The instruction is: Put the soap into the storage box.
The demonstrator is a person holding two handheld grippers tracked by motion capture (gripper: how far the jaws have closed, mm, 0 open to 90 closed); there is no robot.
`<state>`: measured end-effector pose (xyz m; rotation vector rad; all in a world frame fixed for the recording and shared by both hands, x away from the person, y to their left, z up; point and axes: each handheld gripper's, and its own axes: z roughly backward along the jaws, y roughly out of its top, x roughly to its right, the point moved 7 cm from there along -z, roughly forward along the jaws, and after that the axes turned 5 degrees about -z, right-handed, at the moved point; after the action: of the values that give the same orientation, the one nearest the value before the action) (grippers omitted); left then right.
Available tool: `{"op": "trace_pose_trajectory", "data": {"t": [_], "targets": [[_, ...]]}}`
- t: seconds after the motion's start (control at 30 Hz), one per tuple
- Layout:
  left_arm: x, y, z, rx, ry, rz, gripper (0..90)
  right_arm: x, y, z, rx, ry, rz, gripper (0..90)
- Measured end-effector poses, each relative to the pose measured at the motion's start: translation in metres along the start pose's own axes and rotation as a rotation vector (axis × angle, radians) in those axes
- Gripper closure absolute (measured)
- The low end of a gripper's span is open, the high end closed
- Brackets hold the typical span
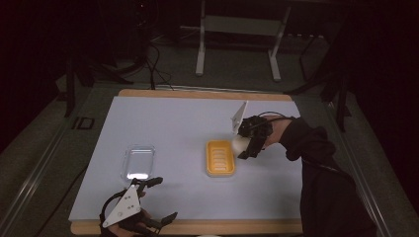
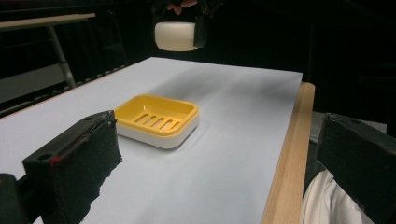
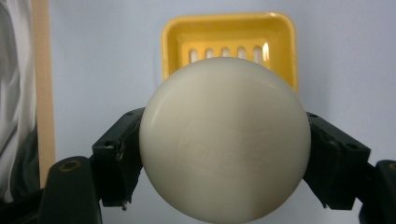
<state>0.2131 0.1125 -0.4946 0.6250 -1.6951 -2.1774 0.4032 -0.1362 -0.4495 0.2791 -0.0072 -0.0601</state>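
We wear a black sleeve [image 1: 323,163]. Both grippers, left [image 1: 148,200] and right [image 1: 247,140], are black with grey three-cornered plates [image 1: 125,205]; a thin cable, apparently black, trails from the right.

The round cream soap bar [image 3: 224,140] carried a faint embossed mark across its face in the right gripper view, but its letters were too shallow and blurred to be read. On a dark surface left of the table [image 1: 197,113], the high view showed pale characters resembling "ID" [image 1: 82,123].
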Motion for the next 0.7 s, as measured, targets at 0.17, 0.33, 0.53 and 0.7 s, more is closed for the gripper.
{"op": "trace_pose_trajectory", "data": {"t": [0.17,0.33,0.53,0.7], "targets": [[0.0,0.001,0.001,0.005,-0.001,0.002,0.1,-0.003,0.007,-0.008,0.009,-0.001,0.025,23.1],[0.0,-0.001,0.0,-0.009,-0.007,-0.005,0.1,-0.001,0.016,-0.015,0.036,0.013,-0.004,23.1],[0.001,0.0,0.0,-0.002,-0.011,-0.001,0.1,0.005,0.02,-0.031,0.076,0.007,-0.037,23.0],[0.001,-0.001,0.0,-0.003,-0.016,-0.002,0.1,0.008,0.021,-0.048,0.107,0.012,-0.059,23.0]]}}
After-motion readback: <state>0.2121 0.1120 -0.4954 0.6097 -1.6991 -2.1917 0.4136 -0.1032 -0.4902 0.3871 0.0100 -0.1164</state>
